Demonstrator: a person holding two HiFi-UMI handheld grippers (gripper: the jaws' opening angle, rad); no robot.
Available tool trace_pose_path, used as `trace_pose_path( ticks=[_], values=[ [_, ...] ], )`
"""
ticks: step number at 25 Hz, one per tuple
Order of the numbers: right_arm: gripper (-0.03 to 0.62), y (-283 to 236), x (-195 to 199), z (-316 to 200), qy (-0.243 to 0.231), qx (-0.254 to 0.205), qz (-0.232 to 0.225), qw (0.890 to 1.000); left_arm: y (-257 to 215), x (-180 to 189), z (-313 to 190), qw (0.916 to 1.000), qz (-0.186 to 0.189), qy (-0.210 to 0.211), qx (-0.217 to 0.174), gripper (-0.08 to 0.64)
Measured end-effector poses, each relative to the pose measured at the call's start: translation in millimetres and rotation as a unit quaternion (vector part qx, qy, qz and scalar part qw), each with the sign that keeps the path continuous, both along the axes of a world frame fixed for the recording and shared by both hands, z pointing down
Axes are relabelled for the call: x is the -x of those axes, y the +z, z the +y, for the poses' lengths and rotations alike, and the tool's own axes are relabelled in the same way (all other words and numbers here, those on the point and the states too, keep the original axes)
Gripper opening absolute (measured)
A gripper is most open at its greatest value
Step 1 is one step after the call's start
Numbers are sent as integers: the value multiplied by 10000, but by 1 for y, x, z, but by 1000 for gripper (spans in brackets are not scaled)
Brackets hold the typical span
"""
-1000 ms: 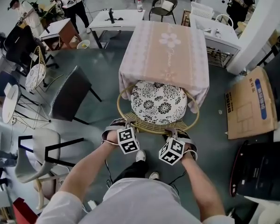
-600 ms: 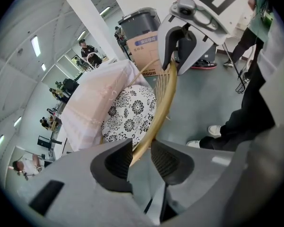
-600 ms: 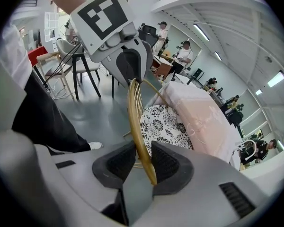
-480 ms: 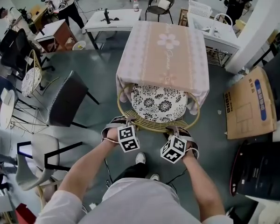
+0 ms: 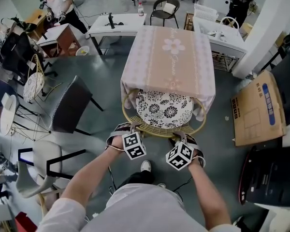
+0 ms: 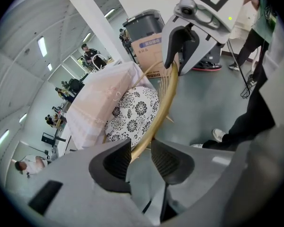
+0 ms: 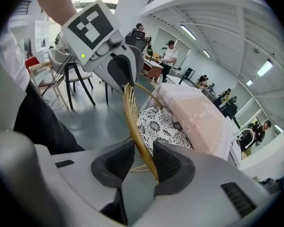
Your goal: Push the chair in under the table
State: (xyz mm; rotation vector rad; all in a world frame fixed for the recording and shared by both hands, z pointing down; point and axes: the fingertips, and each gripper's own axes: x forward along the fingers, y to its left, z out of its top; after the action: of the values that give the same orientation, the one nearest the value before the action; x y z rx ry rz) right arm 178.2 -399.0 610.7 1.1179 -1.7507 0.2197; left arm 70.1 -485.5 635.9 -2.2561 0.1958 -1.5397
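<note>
The chair has a golden rattan rim (image 5: 159,131) and a black-and-white flowered cushion (image 5: 164,109). It stands partly under the table with the pink cloth (image 5: 171,57), whose hem covers the cushion's far edge. My left gripper (image 5: 130,127) (image 6: 141,157) is on the left of the chair's back rim (image 6: 163,98), with the rim between its pads and held. My right gripper (image 5: 180,137) (image 7: 141,162) is on the right of the rim (image 7: 132,117). Its jaws are opening; the rim is still between them, with a gap beside one pad.
A dark chair (image 5: 72,103) stands left of the table and a white chair (image 5: 38,163) at lower left. A flat cardboard box (image 5: 258,108) and black cases (image 5: 270,178) lie to the right. Desks, chairs and people fill the back. My shoes (image 5: 145,166) are behind the chair.
The chair has slid a little further under the table, so the cloth covers more of the cushion. Both grippers moved forward with it.
</note>
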Motion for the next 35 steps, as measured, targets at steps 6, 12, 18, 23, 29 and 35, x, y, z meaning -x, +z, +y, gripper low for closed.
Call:
trace_pose_path(
  ticks=[6,12,18,23,29,35],
  values=[
    [103,-23,-3,11,616,-352,-573,9958,-25,-4,19,9952,755,-556,292,124],
    [50,-51,-1,28,1140,-802,-1063,9845,-51,-19,53,9834,1438,-868,681,123],
    [32,-83,10,46,1511,-1222,-1654,9669,-96,-36,83,9565,2457,-1284,914,67],
    [20,-112,24,61,1653,-1648,-2007,9514,-134,-40,116,9213,3260,-1646,1337,21],
    [3,-134,39,81,1824,-1825,-2495,9334,-153,-36,149,8868,3769,-2051,1717,6],
    [3,-142,47,92,1812,-1970,-2659,9261,-156,-36,165,8755,3909,-2186,1816,6]
  ],
)
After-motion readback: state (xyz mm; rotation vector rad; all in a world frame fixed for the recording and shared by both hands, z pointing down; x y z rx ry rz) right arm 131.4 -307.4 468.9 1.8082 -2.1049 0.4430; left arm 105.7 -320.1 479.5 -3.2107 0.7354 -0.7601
